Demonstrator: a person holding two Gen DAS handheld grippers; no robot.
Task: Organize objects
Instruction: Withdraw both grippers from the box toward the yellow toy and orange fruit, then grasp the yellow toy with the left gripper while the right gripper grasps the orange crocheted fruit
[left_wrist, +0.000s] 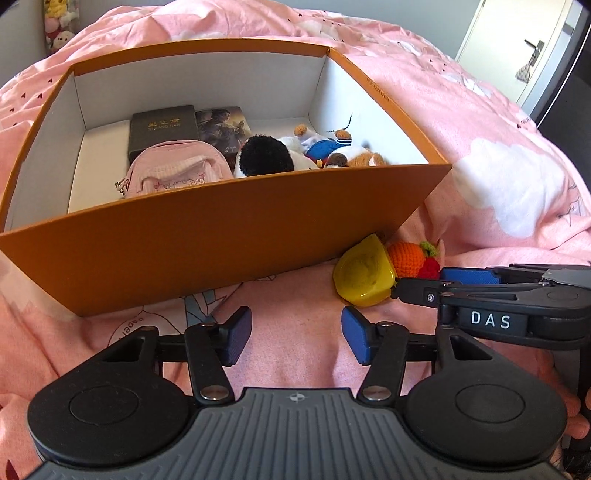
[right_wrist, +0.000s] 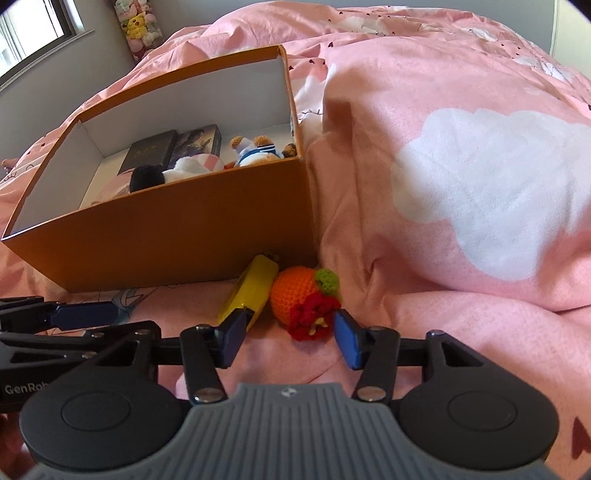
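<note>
An orange cardboard box stands open on the pink bed. Inside lie a dark box, a pink pouch and plush toys. In front of its right corner lie a yellow case and a crocheted orange with a red flower. My right gripper is open, with the red flower between its fingers and its left finger by the yellow case. My left gripper is open over bare bedding, left of the case.
The pink duvet rises in thick folds right of the box. Stuffed toys hang in the far corner next to a window. A door shows at the far right. The two grippers sit close side by side.
</note>
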